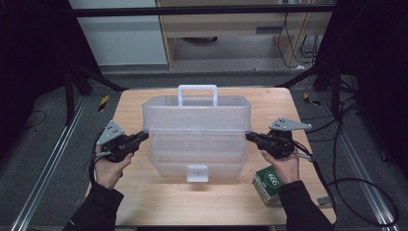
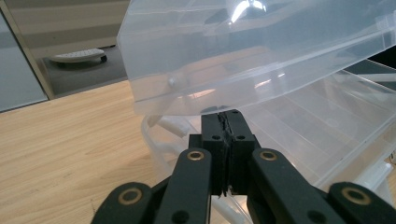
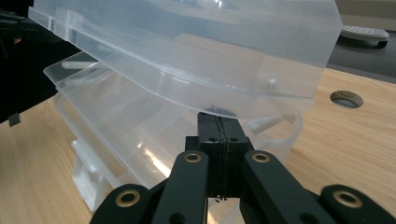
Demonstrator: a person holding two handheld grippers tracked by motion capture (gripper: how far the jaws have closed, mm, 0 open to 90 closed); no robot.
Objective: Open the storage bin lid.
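both hand-held grippers: left [image 1: 143, 135], right [image 1: 249, 136], jaws closed

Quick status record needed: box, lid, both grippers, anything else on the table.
box: clear plastic storage box at the table's centre, white latch facing the person
lid: lid raised above the tiered trays, handle on top
left gripper: left gripper at the lid's left end, jaws together under its edge
right gripper: right gripper at the lid's right end, jaws together under its edge
other: green and white carton near the right hand, apart from the box
table: wooden table
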